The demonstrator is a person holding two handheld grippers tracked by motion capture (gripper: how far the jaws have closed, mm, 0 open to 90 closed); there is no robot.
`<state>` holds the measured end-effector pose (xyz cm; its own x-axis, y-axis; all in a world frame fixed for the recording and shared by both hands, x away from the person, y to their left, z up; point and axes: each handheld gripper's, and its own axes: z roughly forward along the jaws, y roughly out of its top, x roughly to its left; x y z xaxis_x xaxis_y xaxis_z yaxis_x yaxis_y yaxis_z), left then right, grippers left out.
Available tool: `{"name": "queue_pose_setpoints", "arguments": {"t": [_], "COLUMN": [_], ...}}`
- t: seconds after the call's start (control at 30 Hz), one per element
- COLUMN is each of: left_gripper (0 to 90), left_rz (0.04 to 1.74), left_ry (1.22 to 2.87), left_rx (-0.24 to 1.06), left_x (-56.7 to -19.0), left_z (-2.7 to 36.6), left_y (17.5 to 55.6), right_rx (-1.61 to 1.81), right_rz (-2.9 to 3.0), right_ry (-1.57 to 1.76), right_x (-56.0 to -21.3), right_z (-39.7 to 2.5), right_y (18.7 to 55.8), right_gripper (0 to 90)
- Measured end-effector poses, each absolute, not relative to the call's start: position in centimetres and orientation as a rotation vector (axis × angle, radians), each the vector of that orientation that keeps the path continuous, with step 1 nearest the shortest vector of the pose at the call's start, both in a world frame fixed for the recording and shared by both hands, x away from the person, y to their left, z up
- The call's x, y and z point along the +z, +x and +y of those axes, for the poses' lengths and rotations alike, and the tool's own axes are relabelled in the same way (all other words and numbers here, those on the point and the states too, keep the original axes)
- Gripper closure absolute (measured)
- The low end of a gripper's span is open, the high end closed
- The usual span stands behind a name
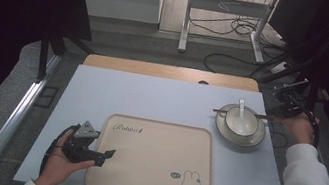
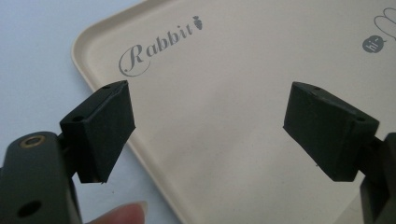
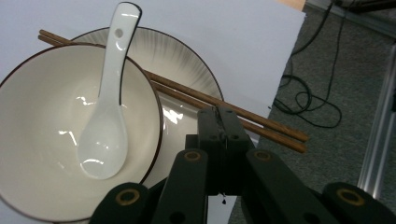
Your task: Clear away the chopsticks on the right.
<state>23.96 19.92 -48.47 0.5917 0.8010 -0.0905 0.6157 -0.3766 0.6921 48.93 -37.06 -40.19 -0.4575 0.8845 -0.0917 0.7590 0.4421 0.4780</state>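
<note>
Beneath the gaping left tongs (image 2: 208, 135) lies the tray (image 2: 224, 93); right tongs (image 3: 223, 116), pressed together, touch the chopsticks (image 3: 261, 125).

Your right tool (image 3: 223, 120) has its two black jaws pressed flat together, nothing between them, their tips just over the pair of brown wooden chopsticks (image 3: 196, 98). Those chopsticks lie side by side across the white ribbed plate with a dark rim (image 3: 187, 70), passing behind the white ceramic bowl with a dark rim (image 3: 42, 154) that sits on the plate. A glossy white ceramic spoon (image 3: 105, 130) rests in the bowl, handle leaning over its rim. The plate stands on the pale blue table (image 3: 243, 37), near its edge, with grey carpet floor (image 3: 336, 84) and black cables (image 3: 308, 105) beyond.
</note>
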Motion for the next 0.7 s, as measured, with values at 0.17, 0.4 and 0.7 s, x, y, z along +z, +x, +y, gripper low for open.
{"name": "queue_pose_setpoints", "arguments": {"t": [0.17, 0.4, 0.7], "left_gripper": [16.2, 16.2, 16.2], "left_rz": [1.119, 1.117, 1.106], "left_ry": [2.118, 2.122, 2.131], "left_rx": [0.336, 0.337, 0.337], "left_x": [-48.5, -48.5, -48.5], "left_z": [20.0, 19.9, 19.7], "left_y": [24.0, 23.9, 23.8], "right_rx": [0.496, 0.511, 0.496], "right_rz": [2.362, 2.283, 2.249], "right_ry": [1.397, 1.465, 1.491], "right_x": [-41.2, -43.4, -45.2], "right_z": [-37.0, -37.8, -38.1], "right_y": [50.1, 52.0, 53.8], "right_gripper": [89.3, 89.3, 89.4]}}
